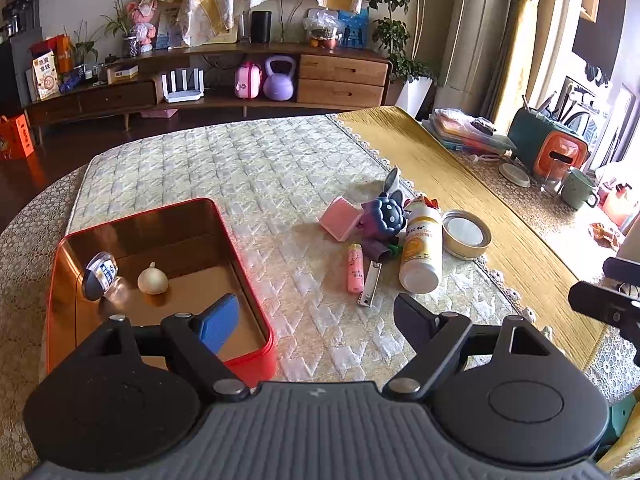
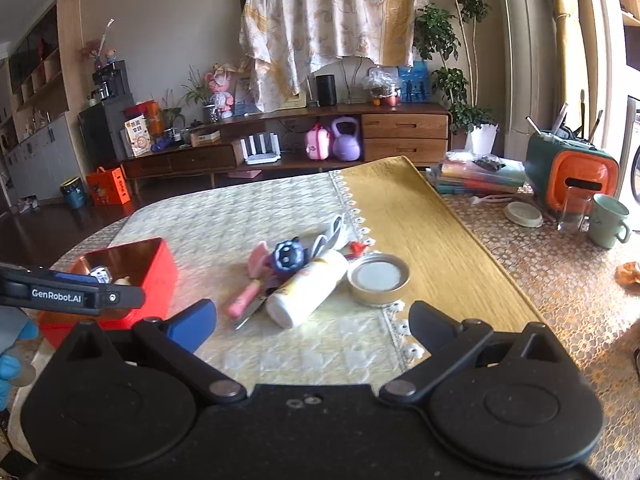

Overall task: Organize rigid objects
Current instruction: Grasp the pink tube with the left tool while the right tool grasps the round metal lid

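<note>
At twelve o'clock from the right gripper (image 2: 310, 322), on the quilted cloth of the counter (image 2: 248, 216), lies the pile of loose items not yet sorted. Its fingers stand wide apart with nothing between them. The white bottle (image 2: 308, 290) is the nearest item to these fingers; it lies on its side, long axis running from seven o'clock (flat base, nearest the fingers) to one o'clock (cap end). Just beside it at three o'clock sits the round tin lid (image 2: 378, 279), flat, on the edge of the yellow runner. At the bottle's nine o'clock lie the pink tube (image 2: 243, 302) and the nail clipper (image 2: 252, 312), both roughly parallel to the bottle. Behind them are the blue toy (image 2: 287, 258) and the pink block (image 2: 258, 260), touching one another. In the left wrist view the same pile lies at one o'clock from the left gripper (image 1: 316, 312), whose fingers are likewise apart and empty. The right gripper is judged the nearer and better aligned for the bottle; a grasp across its width calls for the fingers to straddle the barrel at right angles to its long axis. The red tin (image 1: 256, 292) is at ten o'clock of the left gripper, directly under its left finger, open-topped. It holds two items: a small round jar (image 1: 98, 276) against the left wall and a pale shell-like piece (image 1: 153, 280) beside it, apart from each other. The remaining floor of the tin is free.
</note>
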`<state>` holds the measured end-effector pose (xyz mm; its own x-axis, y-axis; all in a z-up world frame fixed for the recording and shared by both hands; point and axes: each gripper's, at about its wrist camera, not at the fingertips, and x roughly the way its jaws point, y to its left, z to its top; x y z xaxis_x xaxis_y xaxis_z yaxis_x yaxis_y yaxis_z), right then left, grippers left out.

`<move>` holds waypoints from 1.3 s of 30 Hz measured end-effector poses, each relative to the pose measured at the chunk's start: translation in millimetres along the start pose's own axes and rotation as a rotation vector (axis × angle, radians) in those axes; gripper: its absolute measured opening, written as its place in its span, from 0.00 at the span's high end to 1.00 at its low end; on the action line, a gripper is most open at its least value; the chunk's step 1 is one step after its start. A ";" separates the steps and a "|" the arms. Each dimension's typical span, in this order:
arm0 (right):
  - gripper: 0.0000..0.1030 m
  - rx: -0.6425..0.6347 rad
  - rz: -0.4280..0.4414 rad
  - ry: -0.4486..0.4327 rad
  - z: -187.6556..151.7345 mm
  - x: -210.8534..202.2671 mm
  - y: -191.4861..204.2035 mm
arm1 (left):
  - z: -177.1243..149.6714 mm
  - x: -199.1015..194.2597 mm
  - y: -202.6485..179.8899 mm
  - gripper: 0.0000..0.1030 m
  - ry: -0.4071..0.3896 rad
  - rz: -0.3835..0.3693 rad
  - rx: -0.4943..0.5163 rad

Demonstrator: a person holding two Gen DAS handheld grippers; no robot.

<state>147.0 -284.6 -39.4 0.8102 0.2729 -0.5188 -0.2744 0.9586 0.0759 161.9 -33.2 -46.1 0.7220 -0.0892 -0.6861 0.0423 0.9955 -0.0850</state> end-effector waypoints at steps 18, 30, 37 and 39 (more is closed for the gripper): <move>0.00 -0.091 -0.028 0.093 6.7 94.5 -44.8 | 34.1 111.4 -31.8 0.18 0.137 0.047 0.067; 0.01 -0.113 -0.043 0.140 4.9 145.7 -57.9 | 37.9 155.6 -26.3 0.18 0.199 0.069 0.038; 0.03 -0.123 -0.046 0.154 5.2 169.5 -58.4 | 38.5 164.0 -22.2 0.20 0.197 0.067 0.026; 0.04 -0.120 -0.043 0.159 5.4 175.4 -58.7 | 38.6 165.9 -18.8 0.29 0.200 0.059 0.014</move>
<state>308.0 -292.5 -130.3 0.7334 0.2066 -0.6476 -0.3088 0.9500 -0.0466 307.6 -65.4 -130.4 0.5719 -0.0338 -0.8197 0.0148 0.9994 -0.0309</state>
